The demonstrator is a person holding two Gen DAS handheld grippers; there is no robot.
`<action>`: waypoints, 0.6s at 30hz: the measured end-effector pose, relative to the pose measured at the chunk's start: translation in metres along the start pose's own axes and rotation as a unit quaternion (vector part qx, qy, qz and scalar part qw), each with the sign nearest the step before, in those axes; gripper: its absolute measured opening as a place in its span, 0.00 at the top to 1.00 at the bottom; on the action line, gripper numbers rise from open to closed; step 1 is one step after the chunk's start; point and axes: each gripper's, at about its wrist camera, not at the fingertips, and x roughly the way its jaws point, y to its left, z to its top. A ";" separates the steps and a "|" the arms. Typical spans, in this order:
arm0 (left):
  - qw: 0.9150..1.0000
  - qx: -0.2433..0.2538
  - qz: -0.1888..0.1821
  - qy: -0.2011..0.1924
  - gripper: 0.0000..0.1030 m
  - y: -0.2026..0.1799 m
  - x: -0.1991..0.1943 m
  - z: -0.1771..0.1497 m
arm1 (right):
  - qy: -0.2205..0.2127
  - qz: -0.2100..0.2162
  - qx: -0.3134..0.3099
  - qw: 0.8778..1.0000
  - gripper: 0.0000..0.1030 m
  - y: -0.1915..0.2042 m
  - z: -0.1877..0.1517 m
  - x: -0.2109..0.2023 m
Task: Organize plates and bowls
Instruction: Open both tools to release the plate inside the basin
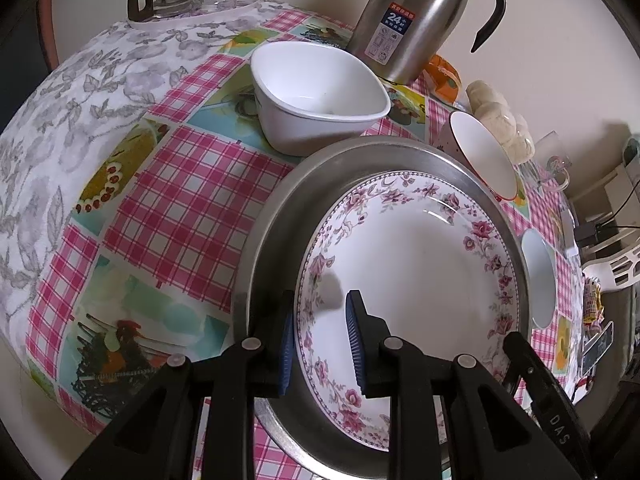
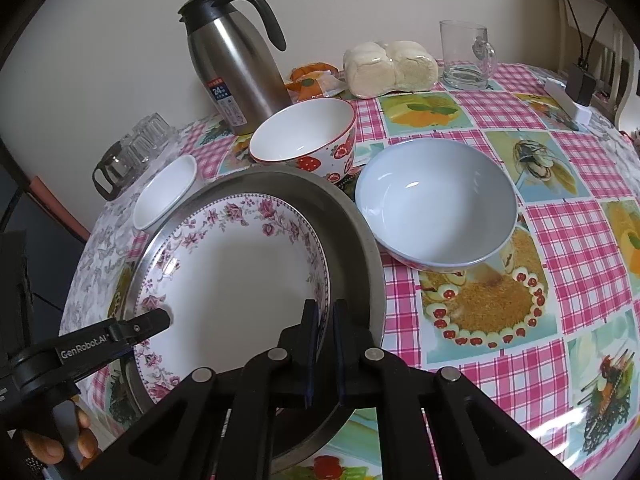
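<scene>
On the left side of the bench, the left hand-held gripper is seen with its jaws parted, straddling the near-left rim of the floral plate; one blue pad lies outside the rim and the other over the plate's well, and whether either pad is pressing on the china cannot be told. The floral plate is lying flat inside the metal tray, pushed toward that tray's left wall. Just beyond the tray, the white square bowl is found on the far left, with the strawberry bowl behind the tray's far edge.

Further right, the right hand-held gripper is closed narrowly on the floral plate's right rim, the edge being taken between the two pads. The rim is thus approached from opposite sides, so the plate lies directly between both tools and ahead of each. A two-sided lift is judged to be the step in hand.

The grey bowl is set on the bench just right of the tray, nearer the right hand-held gripper.
</scene>
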 end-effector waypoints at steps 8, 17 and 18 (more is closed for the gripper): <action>0.999 0.021 0.006 -0.032 0.63 -0.007 -0.019 0.000 | -0.039 0.009 -0.016 0.999 0.87 0.009 0.005 -0.023; 0.996 0.054 0.045 -0.058 0.35 -0.018 -0.031 0.001 | -0.056 -0.020 -0.029 0.998 0.43 0.011 0.007 -0.029; 0.995 0.057 0.050 -0.058 0.32 -0.018 -0.031 0.000 | -0.056 -0.022 -0.030 0.998 0.40 0.011 0.007 -0.028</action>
